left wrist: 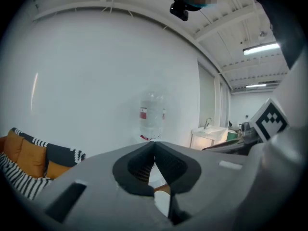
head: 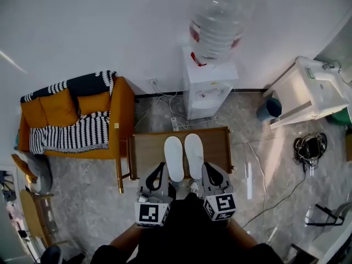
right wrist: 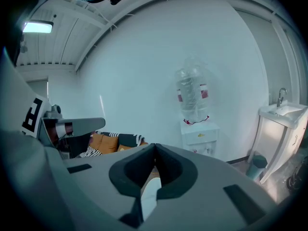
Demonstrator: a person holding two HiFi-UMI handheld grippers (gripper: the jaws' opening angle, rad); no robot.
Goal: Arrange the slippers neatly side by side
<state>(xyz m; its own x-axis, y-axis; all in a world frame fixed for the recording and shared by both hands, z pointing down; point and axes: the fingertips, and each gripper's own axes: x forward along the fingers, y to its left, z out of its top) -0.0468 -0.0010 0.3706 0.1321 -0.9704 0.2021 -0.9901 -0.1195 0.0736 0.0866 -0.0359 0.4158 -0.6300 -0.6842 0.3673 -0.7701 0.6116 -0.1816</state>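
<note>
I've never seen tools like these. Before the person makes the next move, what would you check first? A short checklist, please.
1. The left white slipper and the right white slipper lie side by side on the brown wooden table: ok.
2. Both slippers point the same way, ends roughly level: ok.
3. Jaws of the left gripper together, nothing between them: ok.
4. Jaws of the right gripper together, nothing between them: ok.
5. Whether the slippers touch each other: cannot tell.

On the table [head: 148, 150], left slipper [head: 174, 158] lies just beside right slipper [head: 193, 155].
</note>
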